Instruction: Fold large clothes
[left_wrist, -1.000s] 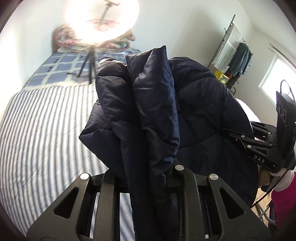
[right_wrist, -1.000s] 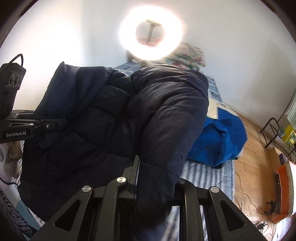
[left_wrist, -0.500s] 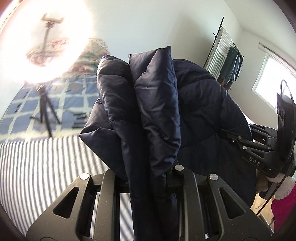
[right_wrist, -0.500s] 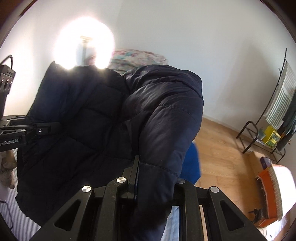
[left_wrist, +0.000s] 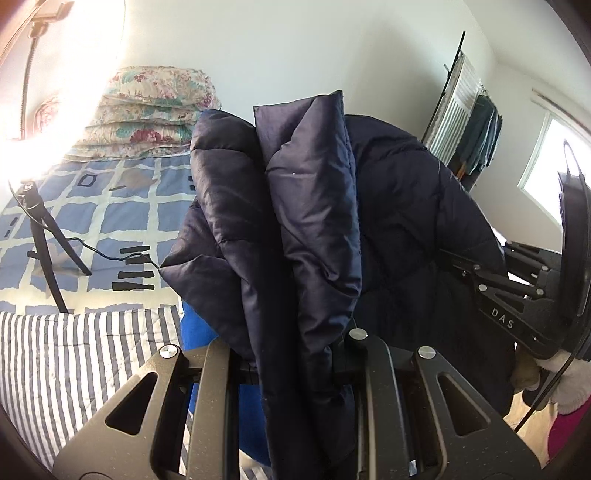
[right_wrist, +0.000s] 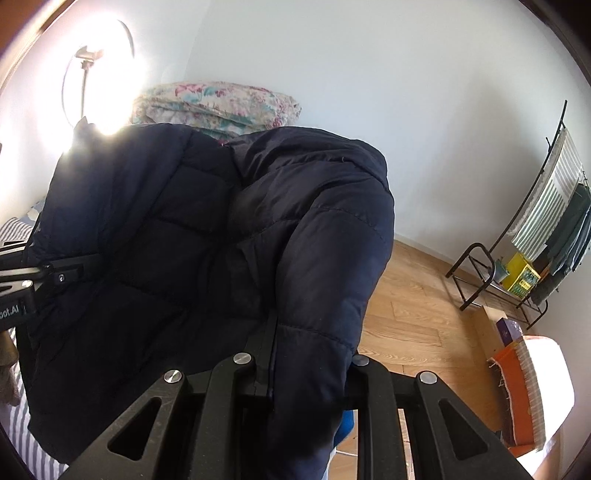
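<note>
**A:** What has the left hand-held gripper (left_wrist: 295, 365) got hold of?

**B:** A thick bunch of the dark padded jacket (left_wrist: 306, 221). Its jaws are nearly closed and pinch the doubled fabric, which stands up in two puffy ridges above the pinch. The narrow gap looks to be simply the bulk of the quilting between the pads.

**A:** And the right hand-held gripper (right_wrist: 306, 376)?

**B:** The same: clamped on another edge of the jacket, with a rounded padded part, likely a sleeve or shoulder, bulging over it. In each wrist view the other tool shows at the side, gripping the same garment.

**A:** Why two grips well apart?

**B:** Probably to keep a heavy, slippery garment spread between two points, so it hangs as a sheet rather than a lump and can be laid down flat.

**A:** Where is the jacket, then?

**B:** In the air, hanging between the two tools. Below and to the left lies the bed (left_wrist: 74, 362) with its striped sheet; a blue garment (left_wrist: 199, 332) peeks out beneath the jacket. On the right side there is wooden floor (right_wrist: 413, 306).

**A:** Anything further out?

**B:** A stack of floral quilts (left_wrist: 151, 107) by the wall, a ring light (right_wrist: 99, 74) glaring, and a drying rack (right_wrist: 546, 221) in the corner.
</note>
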